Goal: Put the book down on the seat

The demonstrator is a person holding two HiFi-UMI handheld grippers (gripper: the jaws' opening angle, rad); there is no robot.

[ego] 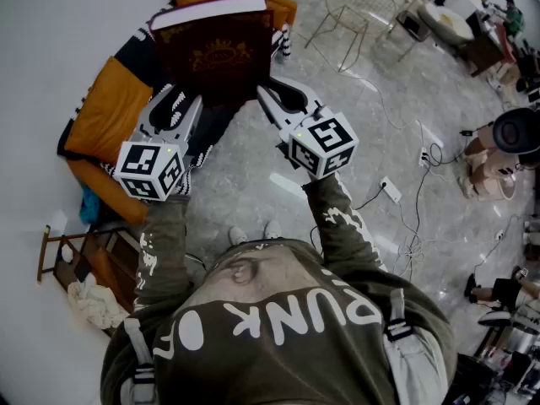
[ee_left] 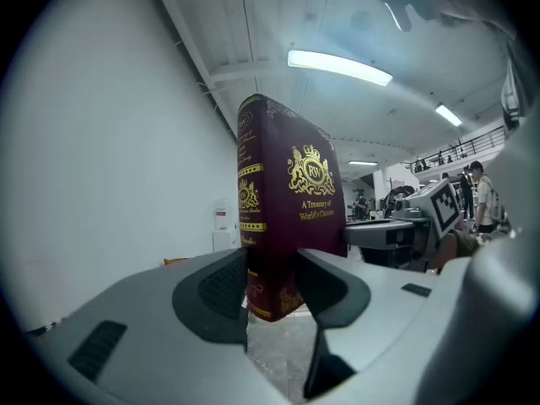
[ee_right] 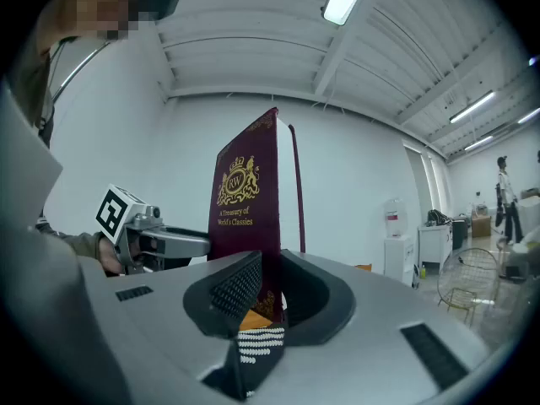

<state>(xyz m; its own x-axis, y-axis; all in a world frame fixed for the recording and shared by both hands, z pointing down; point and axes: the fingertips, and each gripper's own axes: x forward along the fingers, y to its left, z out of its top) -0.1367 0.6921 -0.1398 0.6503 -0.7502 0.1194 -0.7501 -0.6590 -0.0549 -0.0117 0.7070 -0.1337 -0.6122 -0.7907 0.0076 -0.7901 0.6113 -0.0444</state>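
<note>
A thick maroon book (ego: 211,45) with gold print hangs flat in the air above an orange seat (ego: 108,108) that carries striped black-and-white cushions. My left gripper (ego: 179,98) grips the book's near left corner. In the left gripper view the book (ee_left: 287,209) stands between the pads, and the left gripper (ee_left: 272,281) presses on both its sides. My right gripper (ego: 274,99) holds the near right corner. In the right gripper view the book's cover (ee_right: 245,209) is pinched in the narrow gap of the right gripper (ee_right: 270,289).
A wire chair (ego: 359,7) stands on the marble floor at the back right. A power strip (ego: 390,191) with cables lies on the floor to the right. A wooden rack (ego: 67,260) with cloth sits at the lower left, against the white wall.
</note>
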